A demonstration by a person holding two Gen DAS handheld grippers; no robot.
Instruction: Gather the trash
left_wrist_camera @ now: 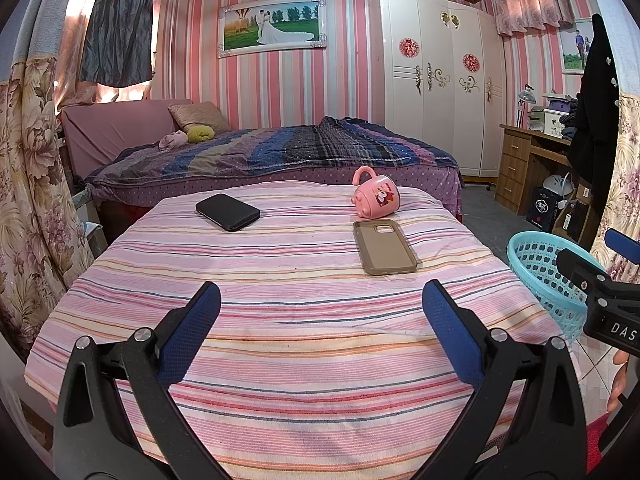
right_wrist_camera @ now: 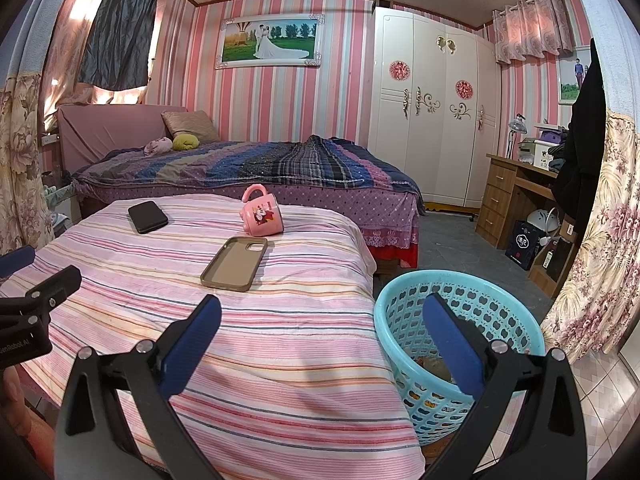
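Under the right tongs (right_wrist_camera: 322, 334) (spread wide), blue basket (right_wrist_camera: 516, 320) of trash.

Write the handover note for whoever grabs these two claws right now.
Left claw: open, empty, hovering over the near end of the striped table.
Right claw: open, empty, over the table's right edge, partly above the basket.
On the table: black phone far left, pink mug lying on its side far right, empty phone case just in front of the mug.
Basket stands on the floor to the right of the table; some scraps lie in its bottom, too unclear to name.
Done: apparently some trash binned. Left: no obvious trash is visible on the table; check before picking anything.
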